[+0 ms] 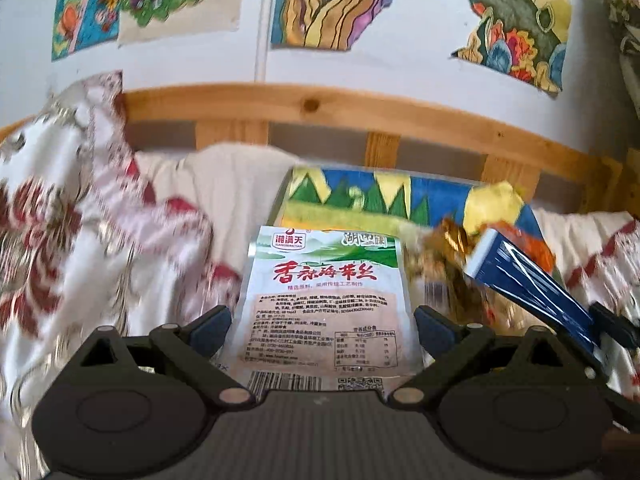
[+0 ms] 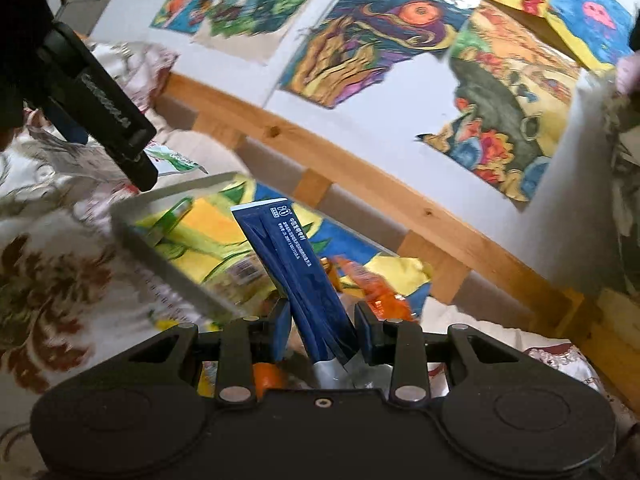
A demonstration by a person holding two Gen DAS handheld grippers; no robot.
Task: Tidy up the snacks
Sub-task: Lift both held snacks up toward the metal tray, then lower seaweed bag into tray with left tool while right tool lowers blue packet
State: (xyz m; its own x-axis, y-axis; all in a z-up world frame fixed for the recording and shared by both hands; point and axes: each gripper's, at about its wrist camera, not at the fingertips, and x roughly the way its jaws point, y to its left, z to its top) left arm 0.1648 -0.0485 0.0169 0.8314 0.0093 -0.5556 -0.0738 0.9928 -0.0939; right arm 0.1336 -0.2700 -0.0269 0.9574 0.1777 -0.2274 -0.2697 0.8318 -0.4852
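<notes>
My right hand-held gripper [image 2: 322, 332] clamps blue pouch [image 2: 294, 256] above tray [image 2: 168, 264]; left hand-held gripper [image 1: 322, 320] wide around white packet [image 1: 324, 300]. Risk: pouch slips, misses tray.

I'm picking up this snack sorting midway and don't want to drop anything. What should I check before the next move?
1. Right gripper clamped on the blue packet: ok.
2. Left gripper gripping the white snack packet: cannot tell; the packet lies between its fingers.
3. Clear tray within view for dropping: ok.
4. Tray has room: cannot tell; orange wrappers already inside.
5. Grippers apart: ok.
</notes>
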